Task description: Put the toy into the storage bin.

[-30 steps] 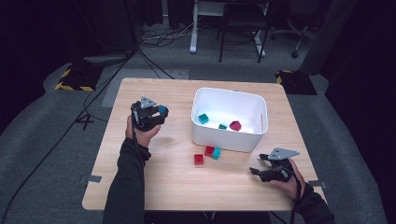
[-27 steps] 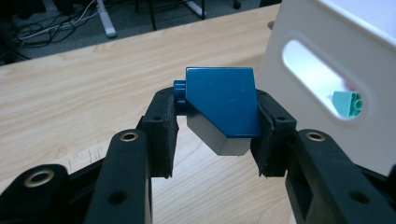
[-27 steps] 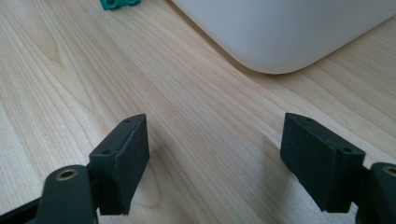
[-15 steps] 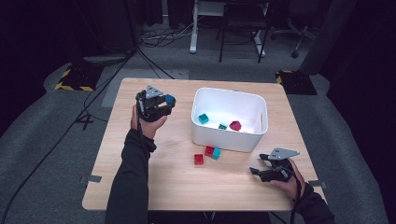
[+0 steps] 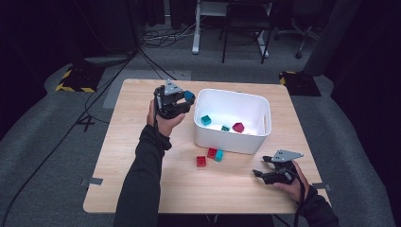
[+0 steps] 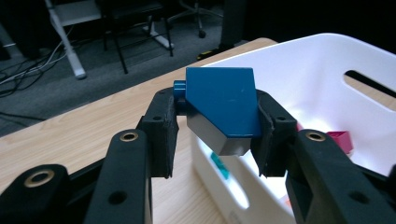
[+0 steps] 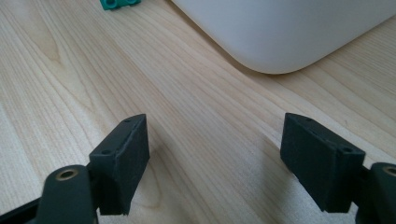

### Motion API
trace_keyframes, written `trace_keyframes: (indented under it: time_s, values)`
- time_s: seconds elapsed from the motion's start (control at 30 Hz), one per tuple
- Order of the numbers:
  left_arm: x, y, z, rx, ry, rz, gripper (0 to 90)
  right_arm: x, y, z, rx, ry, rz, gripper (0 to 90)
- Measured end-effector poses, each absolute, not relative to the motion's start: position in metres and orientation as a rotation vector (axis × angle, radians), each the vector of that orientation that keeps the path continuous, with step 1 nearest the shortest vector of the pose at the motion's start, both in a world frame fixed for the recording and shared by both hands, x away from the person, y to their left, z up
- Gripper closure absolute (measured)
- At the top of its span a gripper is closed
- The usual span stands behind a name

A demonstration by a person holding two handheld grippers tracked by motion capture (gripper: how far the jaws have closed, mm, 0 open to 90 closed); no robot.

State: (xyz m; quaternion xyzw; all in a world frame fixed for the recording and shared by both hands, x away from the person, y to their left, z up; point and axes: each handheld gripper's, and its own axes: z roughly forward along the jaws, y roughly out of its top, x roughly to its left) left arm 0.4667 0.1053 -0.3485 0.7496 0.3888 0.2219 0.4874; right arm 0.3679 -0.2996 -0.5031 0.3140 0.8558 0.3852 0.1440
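My left gripper (image 5: 185,98) is shut on a blue block (image 6: 222,102), held in the air just left of the white bin's (image 5: 208,137) near-left wall. In the left gripper view both pads (image 6: 161,135) press the block's sides, with the bin (image 6: 289,74) right behind it. Inside the bin lie two teal blocks (image 5: 205,120) and a magenta block (image 5: 238,127). On the table in front of the bin sit two red blocks (image 5: 201,161) and a teal one (image 5: 219,155). My right gripper (image 5: 260,169) rests low on the table at the front right, open and holding nothing (image 7: 215,163).
The wooden table (image 5: 142,189) has bare room along its left and front. The bin's rounded corner (image 7: 280,37) lies just ahead of my right gripper, and a teal block (image 7: 119,3) shows at the top edge of that view. Dark floor, cables and chairs surround the table.
My left gripper has risen and moved right toward the bin with the blue block in it. The right gripper has stayed where it was.
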Motion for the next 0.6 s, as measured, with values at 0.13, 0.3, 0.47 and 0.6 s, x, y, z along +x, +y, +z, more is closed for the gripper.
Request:
trace_keyframes:
  time_s: [0.13,0.3,0.47,0.6]
  values:
    - [0.467,0.091,-0.345,1.850,0.902,0.532,56.7,0.368,-0.300,-0.503,0.905,2.467,1.110,24.2]
    - [0.466,0.072,-0.342,1.863,0.860,0.506,56.7,0.368,-0.300,-0.503,0.904,2.467,1.111,24.2]
    - [0.466,0.052,-0.340,1.889,0.827,0.500,56.7,0.368,-0.300,-0.503,0.902,2.467,1.110,24.2]
    - [0.465,0.039,-0.340,1.903,0.798,0.484,56.7,0.368,-0.300,-0.503,0.901,2.467,1.110,24.1]
